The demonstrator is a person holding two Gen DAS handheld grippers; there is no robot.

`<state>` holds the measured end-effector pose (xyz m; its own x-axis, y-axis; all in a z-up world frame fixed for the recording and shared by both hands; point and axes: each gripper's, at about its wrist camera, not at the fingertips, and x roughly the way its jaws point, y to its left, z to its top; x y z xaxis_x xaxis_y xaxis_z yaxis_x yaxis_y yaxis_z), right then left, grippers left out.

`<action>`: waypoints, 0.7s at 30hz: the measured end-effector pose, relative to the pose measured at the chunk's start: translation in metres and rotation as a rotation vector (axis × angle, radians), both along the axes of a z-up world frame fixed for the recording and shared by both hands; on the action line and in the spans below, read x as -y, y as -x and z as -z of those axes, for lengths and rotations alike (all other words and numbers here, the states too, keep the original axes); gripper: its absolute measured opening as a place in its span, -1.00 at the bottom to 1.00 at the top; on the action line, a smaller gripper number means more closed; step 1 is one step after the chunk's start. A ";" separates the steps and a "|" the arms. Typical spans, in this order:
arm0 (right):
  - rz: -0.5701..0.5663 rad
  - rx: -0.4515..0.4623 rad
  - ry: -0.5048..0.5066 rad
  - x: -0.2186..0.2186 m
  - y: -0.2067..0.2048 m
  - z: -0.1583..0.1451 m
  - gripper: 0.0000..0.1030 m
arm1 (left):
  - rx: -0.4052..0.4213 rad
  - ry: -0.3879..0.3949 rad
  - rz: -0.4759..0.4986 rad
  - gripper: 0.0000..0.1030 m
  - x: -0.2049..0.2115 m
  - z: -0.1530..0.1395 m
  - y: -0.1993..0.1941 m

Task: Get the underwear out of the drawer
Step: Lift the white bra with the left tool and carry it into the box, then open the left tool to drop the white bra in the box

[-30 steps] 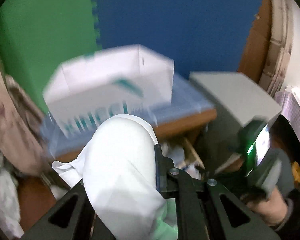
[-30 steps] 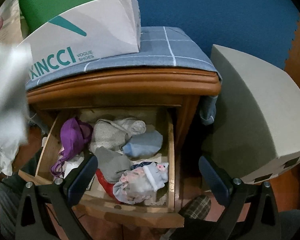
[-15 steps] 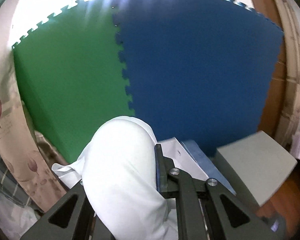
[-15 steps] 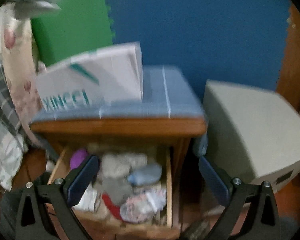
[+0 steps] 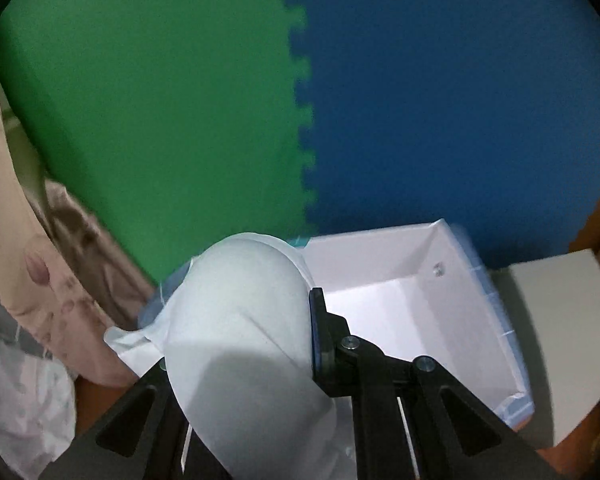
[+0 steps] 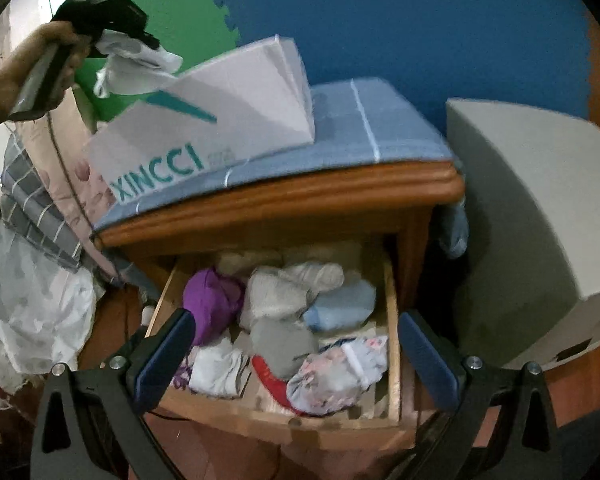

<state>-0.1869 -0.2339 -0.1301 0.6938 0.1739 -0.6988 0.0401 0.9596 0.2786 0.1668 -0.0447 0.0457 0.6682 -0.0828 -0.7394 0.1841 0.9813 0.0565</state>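
L gripper clamped on white underwear, held up over the open white box on the nightstand, w/ R gripper jaws wide apart & empty, hovering above the open drawer full of bundled clothes.

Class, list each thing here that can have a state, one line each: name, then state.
Drawer: pulled open, clothes inside.
White box: open on top, nothing visible inside.
White garment: clamped, held over the box.
Left gripper: shut on the garment.
Right gripper: open, holding nothing, over the drawer.
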 end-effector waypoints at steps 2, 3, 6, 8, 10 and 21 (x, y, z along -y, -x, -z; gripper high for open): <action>-0.028 -0.041 -0.020 -0.003 -0.004 0.008 1.00 | -0.042 -0.010 -0.009 -0.82 0.002 0.014 -0.010; -0.039 -0.051 -0.029 -0.002 -0.005 0.010 1.00 | -0.061 -0.024 -0.015 -0.82 0.002 0.021 -0.017; -0.068 -0.059 -0.029 -0.009 -0.006 0.012 1.00 | -0.121 -0.049 -0.023 -0.82 0.003 0.037 -0.034; -0.093 -0.059 -0.028 -0.014 -0.006 0.012 1.00 | -0.146 -0.054 -0.028 -0.82 0.000 0.046 -0.044; -0.111 -0.062 -0.021 -0.018 -0.006 0.013 1.00 | -0.174 -0.062 -0.027 -0.82 0.001 0.056 -0.053; -0.137 -0.117 -0.026 -0.024 -0.009 0.025 1.00 | -0.257 -0.080 -0.043 -0.81 0.004 0.089 -0.080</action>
